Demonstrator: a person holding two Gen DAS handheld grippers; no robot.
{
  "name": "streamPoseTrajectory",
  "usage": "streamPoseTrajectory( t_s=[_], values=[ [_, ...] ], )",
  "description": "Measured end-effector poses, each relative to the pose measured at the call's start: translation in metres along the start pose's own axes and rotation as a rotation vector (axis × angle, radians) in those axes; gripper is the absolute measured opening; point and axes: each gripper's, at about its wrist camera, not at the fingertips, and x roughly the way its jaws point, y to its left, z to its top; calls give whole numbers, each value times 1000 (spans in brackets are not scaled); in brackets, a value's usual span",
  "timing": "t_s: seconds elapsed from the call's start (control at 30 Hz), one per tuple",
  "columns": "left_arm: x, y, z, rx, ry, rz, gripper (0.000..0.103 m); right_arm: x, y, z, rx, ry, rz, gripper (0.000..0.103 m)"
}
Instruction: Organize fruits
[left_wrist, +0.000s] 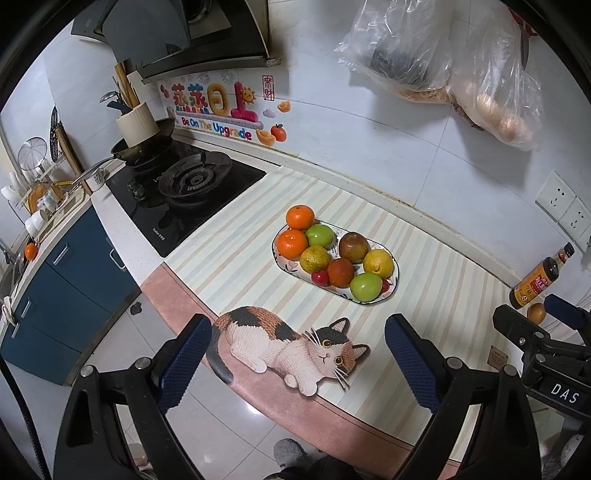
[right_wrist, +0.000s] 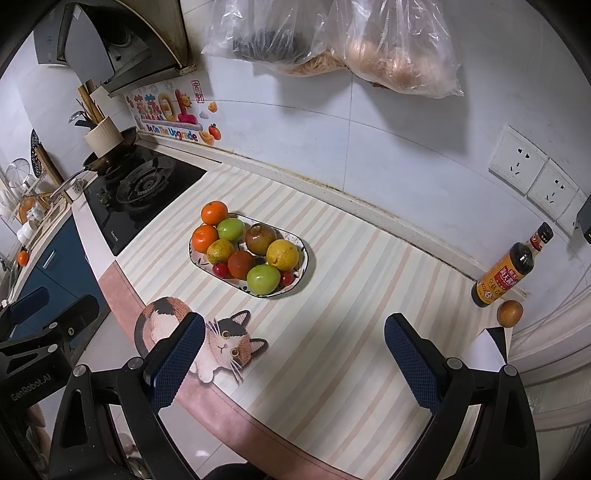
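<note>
Plate (right_wrist: 304, 254) on the striped mat (right_wrist: 332, 332) is sitting nearly full: oranges, green apples, a lemon, small red fruits. One brown fruit (right_wrist: 509, 313) is still lying loose beside the sauce bottle (right_wrist: 511, 266), well apart from the plate. Left gripper (left_wrist: 295, 365) and right gripper (right_wrist: 295, 363) are both hovering near the counter edge, fingers spread wide, carrying nothing. Looks mostly done; that stray is probably what's left.

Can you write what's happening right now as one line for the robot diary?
left gripper: open, empty | right gripper: open, empty | plate: full of fruit | brown fruit: beside sauce bottle
</note>
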Motion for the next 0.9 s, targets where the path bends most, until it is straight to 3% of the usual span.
streamPoseTrajectory(
  t_s=[0.9],
  values=[
    [-2,-3,1,-2,5,-2,96,0,-5,0,-8,7,8,100]
  ],
)
